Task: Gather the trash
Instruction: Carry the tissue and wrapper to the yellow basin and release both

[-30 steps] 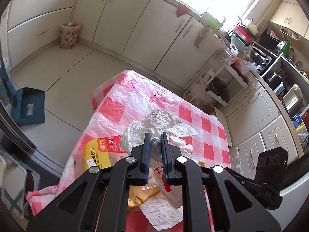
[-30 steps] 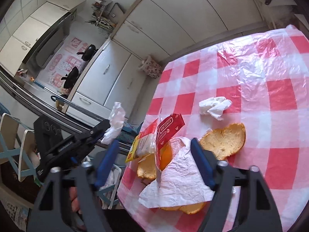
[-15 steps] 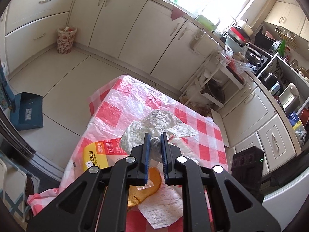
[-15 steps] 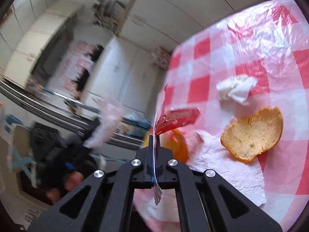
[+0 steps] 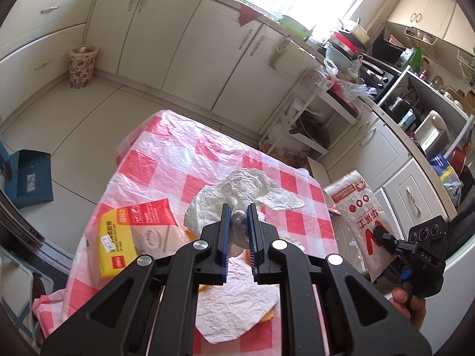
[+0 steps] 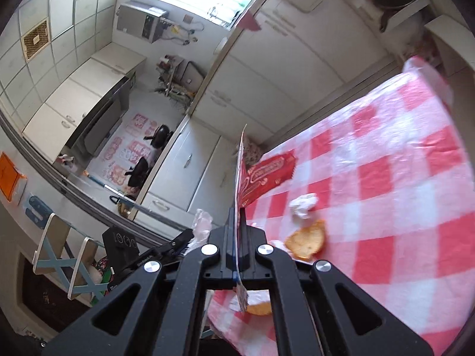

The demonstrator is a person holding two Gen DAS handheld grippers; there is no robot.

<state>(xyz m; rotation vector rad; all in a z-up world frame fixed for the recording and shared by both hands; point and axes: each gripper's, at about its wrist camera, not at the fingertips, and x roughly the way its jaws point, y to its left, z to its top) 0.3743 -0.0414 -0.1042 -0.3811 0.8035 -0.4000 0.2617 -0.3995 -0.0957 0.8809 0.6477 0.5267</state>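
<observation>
The left hand-held gripper (image 5: 237,225) pinches a white tissue (image 5: 237,190). At 3 o'clock, the right hand-held gripper (image 6: 236,222) grips a red wrapper (image 6: 261,178) above the tabletop (image 6: 386,207).

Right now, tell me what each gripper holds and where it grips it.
The left gripper pinches a crumpled paper towel at its bunched lower end. The right gripper clamps a red-and-white wrapper by its thin lower edge.

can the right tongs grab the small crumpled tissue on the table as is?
Probably not. The right tongs are shut on the red-and-white wrapper, so they're occupied. The crumpled tissue itself lies uncovered on the checked tablecloth.
</observation>
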